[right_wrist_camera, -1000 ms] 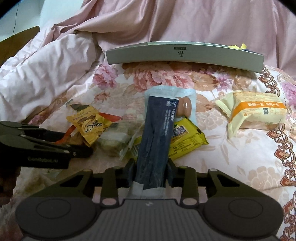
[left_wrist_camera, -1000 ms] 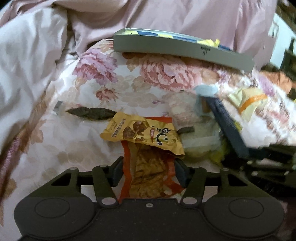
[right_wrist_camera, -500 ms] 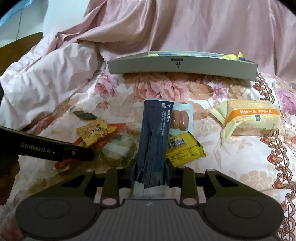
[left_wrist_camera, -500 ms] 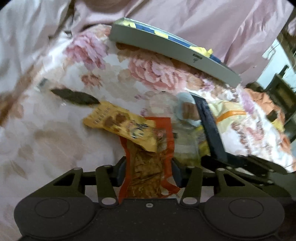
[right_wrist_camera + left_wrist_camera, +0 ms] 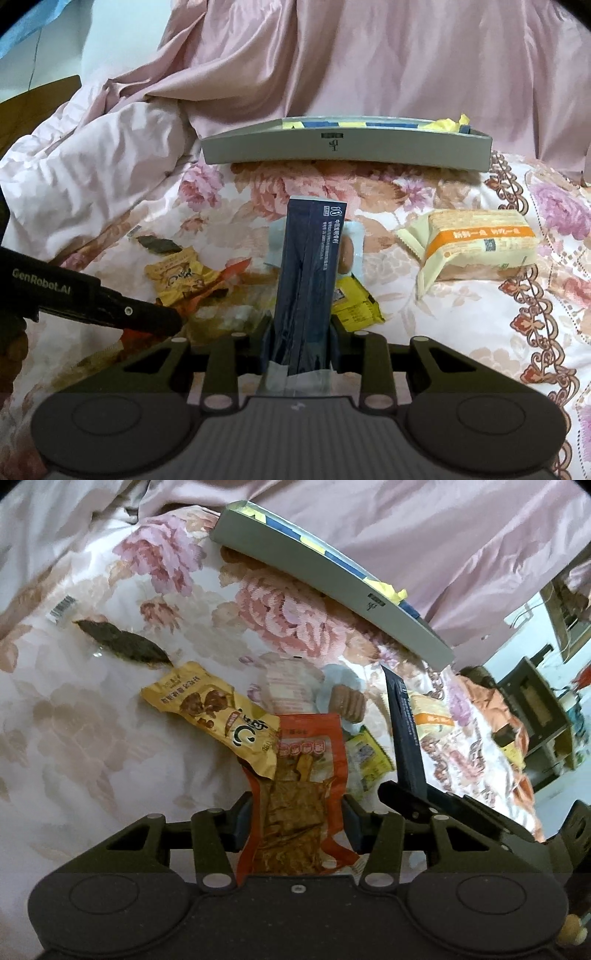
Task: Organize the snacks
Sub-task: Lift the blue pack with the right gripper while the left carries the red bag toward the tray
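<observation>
L tongs [image 5: 295,821] clamp orange pack [image 5: 306,775]; R tongs [image 5: 300,332] clamp navy pack [image 5: 308,273].

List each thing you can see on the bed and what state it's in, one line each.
Left tongs: shut on the orange packet.
Orange packet: sealed, gripped.
Right tongs: shut on the dark blue packet.
Dark blue packet: gripped, tilted up.
Gold packet: sealed, lying across the orange packet's top.
Grey tray: open-topped, partly filled.
Cream cake packet: sealed, lying apart.
</observation>
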The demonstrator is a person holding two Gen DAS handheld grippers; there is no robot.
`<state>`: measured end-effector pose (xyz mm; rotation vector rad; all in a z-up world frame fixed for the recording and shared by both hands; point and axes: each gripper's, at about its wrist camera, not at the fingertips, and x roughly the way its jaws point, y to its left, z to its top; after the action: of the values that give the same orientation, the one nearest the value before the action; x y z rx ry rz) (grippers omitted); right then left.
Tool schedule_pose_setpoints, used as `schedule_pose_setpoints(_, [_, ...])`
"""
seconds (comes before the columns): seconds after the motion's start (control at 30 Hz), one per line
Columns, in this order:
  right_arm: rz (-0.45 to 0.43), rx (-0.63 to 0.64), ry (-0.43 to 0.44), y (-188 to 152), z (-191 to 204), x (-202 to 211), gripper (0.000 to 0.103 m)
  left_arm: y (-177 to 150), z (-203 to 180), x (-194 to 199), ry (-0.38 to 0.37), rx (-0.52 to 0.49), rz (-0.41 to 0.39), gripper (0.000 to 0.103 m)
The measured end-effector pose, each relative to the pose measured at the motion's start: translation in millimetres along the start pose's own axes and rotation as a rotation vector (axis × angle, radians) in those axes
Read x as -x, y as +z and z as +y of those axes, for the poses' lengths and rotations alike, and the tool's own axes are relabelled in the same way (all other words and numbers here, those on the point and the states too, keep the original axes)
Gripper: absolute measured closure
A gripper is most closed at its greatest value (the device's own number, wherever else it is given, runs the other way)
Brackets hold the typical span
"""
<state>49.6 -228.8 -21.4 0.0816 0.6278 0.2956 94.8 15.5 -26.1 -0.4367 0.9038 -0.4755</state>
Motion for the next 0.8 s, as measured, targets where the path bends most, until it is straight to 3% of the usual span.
schedule_pose_setpoints(0.47, [-0.048,-0.004,0.027,1.0,-7.4,18.6,0.070,-10.3,-12.9,3.7,-0.126,0.076,-0.015,0.051])
schedule_pose_setpoints(0.8, [-0.105,-0.031,0.033,3.3,-21.0,35.6,0.070,-16.4,-26.1,7.8,-0.184,0.097,-0.082,0.051])
